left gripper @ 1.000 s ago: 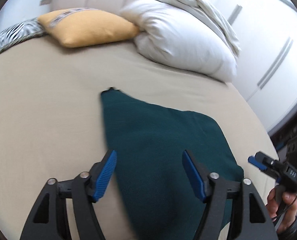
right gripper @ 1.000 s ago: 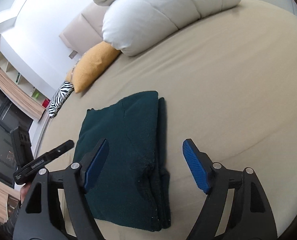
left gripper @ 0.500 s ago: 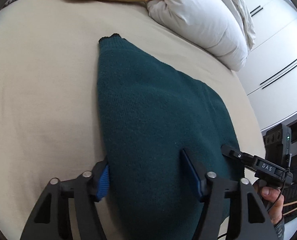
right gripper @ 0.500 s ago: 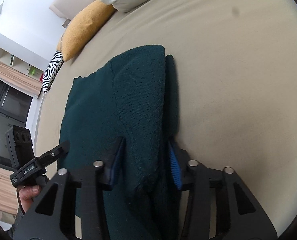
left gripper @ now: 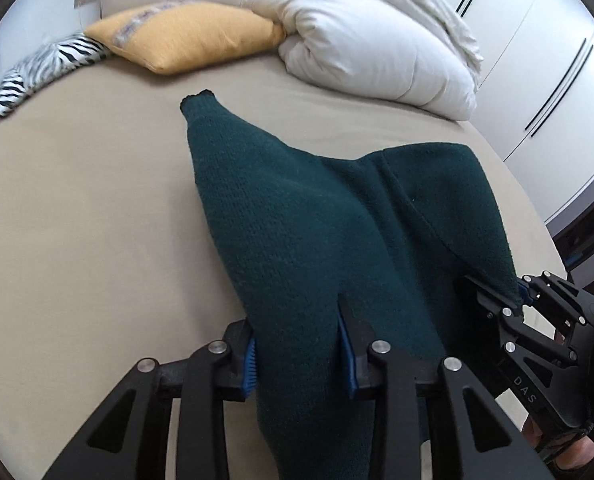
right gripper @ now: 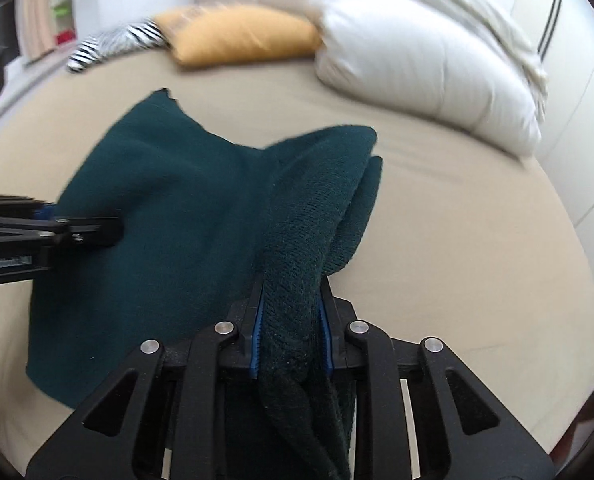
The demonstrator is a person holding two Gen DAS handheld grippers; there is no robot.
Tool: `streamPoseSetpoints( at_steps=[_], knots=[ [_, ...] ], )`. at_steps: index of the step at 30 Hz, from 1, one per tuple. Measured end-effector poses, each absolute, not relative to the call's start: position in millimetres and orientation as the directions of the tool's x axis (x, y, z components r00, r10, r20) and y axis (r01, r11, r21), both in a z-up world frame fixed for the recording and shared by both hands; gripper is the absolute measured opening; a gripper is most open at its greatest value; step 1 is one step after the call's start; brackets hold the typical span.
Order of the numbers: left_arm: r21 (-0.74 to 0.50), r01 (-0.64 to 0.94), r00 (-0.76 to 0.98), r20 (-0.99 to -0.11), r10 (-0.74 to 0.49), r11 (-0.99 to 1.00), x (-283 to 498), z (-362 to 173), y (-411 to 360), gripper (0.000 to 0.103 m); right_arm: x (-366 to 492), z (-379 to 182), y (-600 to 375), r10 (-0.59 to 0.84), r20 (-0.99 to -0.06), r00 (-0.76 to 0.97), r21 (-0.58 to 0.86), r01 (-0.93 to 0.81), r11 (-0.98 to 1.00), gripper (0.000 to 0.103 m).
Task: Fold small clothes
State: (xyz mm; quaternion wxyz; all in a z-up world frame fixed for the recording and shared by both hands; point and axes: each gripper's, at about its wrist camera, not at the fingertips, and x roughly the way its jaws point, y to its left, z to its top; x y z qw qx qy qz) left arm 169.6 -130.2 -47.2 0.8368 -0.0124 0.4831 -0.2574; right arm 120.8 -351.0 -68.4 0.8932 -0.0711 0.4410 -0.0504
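Open a second ago, both left tongs [left gripper: 299, 354] and right tongs [right gripper: 291, 334] are now clamped on the green sweater's [left gripper: 297, 216] near edge, which is lifted off the bed [left gripper: 77, 200] for the next fold.

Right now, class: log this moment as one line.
left tool: shut on green sweater | right tool: shut on green sweater | near edge lifted off bed

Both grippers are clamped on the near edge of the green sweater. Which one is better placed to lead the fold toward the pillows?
Probably the right gripper: it pinches the bunched, layered side of the green sweater. The left gripper clamps the single-layer part.
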Motion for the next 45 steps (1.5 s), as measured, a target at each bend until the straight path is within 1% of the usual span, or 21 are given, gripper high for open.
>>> streamPoseSetpoints(
  at_steps=[2, 6, 12, 16, 18, 20, 22, 25, 26, 27, 29, 31, 33, 34, 35, 36, 38, 40, 42, 43, 45],
  knots=[
    [-0.217, 0.432, 0.430, -0.804, -0.411, 0.876, 148.2, -36.9, -100.1, 0.035, 102.2, -58.9, -321.7, -0.119, -0.764, 0.635, -0.152, 0.002, 0.988, 0.020],
    [-0.153, 0.423, 0.458, -0.814, -0.357, 0.893, 116.5, -28.1, -45.2, 0.035, 78.2, -56.7, -265.8, -0.035, -0.767, 0.641, -0.100, -0.066, 0.993, 0.019],
    [-0.138, 0.356, 0.483, -0.819, -0.308, 0.924, 84.8, -32.5, 22.5, 0.035, 54.2, -57.6, -180.0, 0.077, -0.764, 0.641, -0.035, -0.161, 0.986, 0.019],
    [-0.161, 0.312, 0.433, -0.853, -0.291, 0.936, 89.5, -67.5, 40.6, 0.037, 60.2, -78.1, -153.1, 0.127, -0.787, 0.604, 0.028, -0.170, 0.985, 0.019],
    [-0.165, 0.284, 0.405, -0.872, -0.274, 0.944, 97.2, -93.2, 45.2, 0.044, 68.1, -98.6, -146.6, 0.126, -0.815, 0.566, 0.042, -0.159, 0.986, 0.020],
    [-0.211, 0.280, 0.419, -0.851, -0.317, 0.937, 99.4, -107.0, 55.4, 0.053, 81.4, -129.7, -146.9, 0.098, -0.850, 0.517, 0.051, -0.104, 0.993, 0.020],
    [-0.258, 0.267, 0.418, -0.837, -0.353, 0.929, 100.0, -111.6, 62.8, 0.056, 86.7, -153.7, -162.4, 0.163, -0.850, 0.500, 0.146, -0.073, 0.987, 0.021],
    [-0.266, 0.266, 0.420, -0.833, -0.360, 0.926, 103.2, -115.0, 68.5, 0.065, 89.7, -159.8, -176.2, 0.255, -0.827, 0.502, 0.267, -0.050, 0.962, 0.023],
    [-0.281, 0.255, 0.415, -0.832, -0.368, 0.925, 104.1, -115.1, 72.5, 0.066, 89.5, -160.2, -176.0, 0.263, -0.826, 0.498, 0.274, -0.053, 0.960, 0.027],
    [-0.291, 0.249, 0.410, -0.832, -0.373, 0.924, 102.6, -113.9, 75.2, 0.066, 88.2, -160.6, -176.7, 0.277, -0.827, 0.489, 0.290, -0.051, 0.956, 0.035],
    [-0.266, 0.242, 0.416, -0.840, -0.347, 0.933, 98.5, -103.5, 78.1, 0.066, 88.9, -156.1, -186.7, 0.308, -0.822, 0.478, 0.344, -0.014, 0.939, 0.040],
    [-0.174, 0.229, 0.458, -0.849, -0.264, 0.958, 88.2, -84.8, 76.7, 0.065, 82.5, -141.0, -197.1, 0.311, -0.813, 0.492, 0.377, 0.039, 0.925, 0.041],
    [-0.091, 0.207, 0.529, -0.827, -0.190, 0.974, 80.5, -62.5, 74.5, 0.064, 84.8, -123.2, -210.6, 0.241, -0.801, 0.548, 0.331, 0.070, 0.941, 0.043],
    [-0.076, 0.211, 0.554, -0.812, -0.183, 0.975, 78.4, -53.1, 72.4, 0.064, 83.2, -109.2, -211.0, 0.205, -0.786, 0.584, 0.304, 0.075, 0.950, 0.044],
    [-0.063, 0.218, 0.575, -0.798, -0.180, 0.974, 77.3, -44.1, 67.9, 0.064, 87.2, -99.4, -210.4, 0.210, -0.763, 0.612, 0.313, 0.066, 0.947, 0.044],
    [-0.059, 0.231, 0.597, -0.780, -0.189, 0.971, 77.6, -34.9, 61.2, 0.064, 91.9, -88.6, -208.0, 0.241, -0.738, 0.630, 0.341, 0.040, 0.939, 0.044],
    [-0.094, 0.266, 0.596, -0.767, -0.240, 0.959, 83.3, -32.8, 51.9, 0.064, 104.0, -80.1, -200.1, 0.281, -0.722, 0.632, 0.359, -0.005, 0.933, 0.044],
    [-0.132, 0.281, 0.552, -0.788, -0.272, 0.951, 99.7, -50.0, 43.3, 0.064, 125.4, -86.5, -179.1, 0.357, -0.717, 0.598, 0.387, -0.084, 0.918, 0.044],
    [-0.149, 0.255, 0.488, -0.833, -0.260, 0.956, 118.7, -82.4, 39.9, 0.063, 147.0, -103.9, -172.5, 0.390, -0.731, 0.559, 0.412, -0.093, 0.906, 0.044],
    [-0.151, 0.244, 0.483, -0.837, -0.255, 0.958, 125.2, -92.6, 40.2, 0.063, 162.1, -123.1, -171.4, 0.386, -0.763, 0.519, 0.422, -0.052, 0.905, 0.043],
    [-0.134, 0.251, 0.512, -0.822, -0.249, 0.959, 130.6, -101.1, 39.8, 0.064, 182.4, -161.1, -175.2, 0.360, -0.817, 0.451, 0.418, 0.031, 0.908, 0.016]
  ],
)
